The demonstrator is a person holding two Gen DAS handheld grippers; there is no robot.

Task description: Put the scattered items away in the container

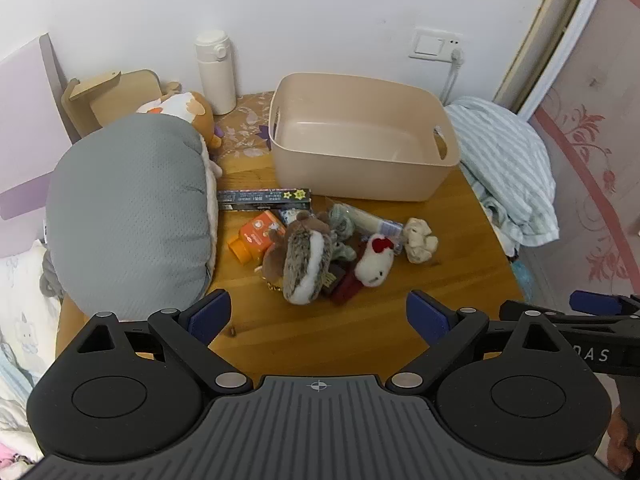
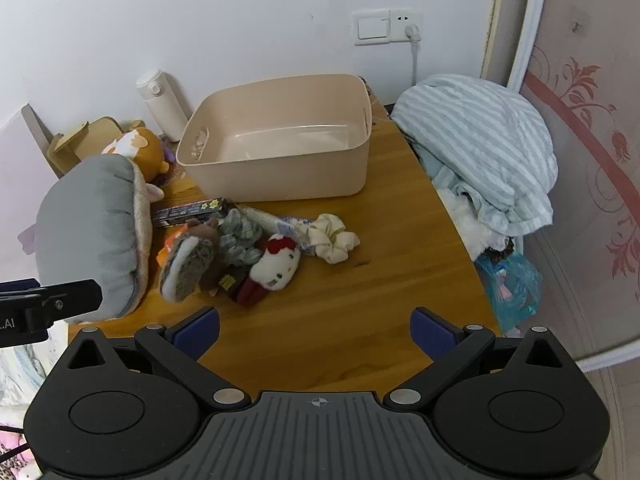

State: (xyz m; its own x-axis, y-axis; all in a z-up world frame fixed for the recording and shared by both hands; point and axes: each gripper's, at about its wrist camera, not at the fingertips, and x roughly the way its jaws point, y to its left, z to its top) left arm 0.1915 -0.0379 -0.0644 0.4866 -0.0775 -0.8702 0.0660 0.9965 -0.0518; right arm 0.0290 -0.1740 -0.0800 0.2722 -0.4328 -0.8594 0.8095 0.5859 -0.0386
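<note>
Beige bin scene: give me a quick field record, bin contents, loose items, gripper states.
bin: beige bin at the back of the wooden table, nothing visible inside
loose items: hedgehog plush, white cat plush, cream scrunchie, dark long box, orange pack, all in front of the bin
left gripper: open, holds nothing
right gripper: open, holds nothing
progress: nothing binned yet
</note>
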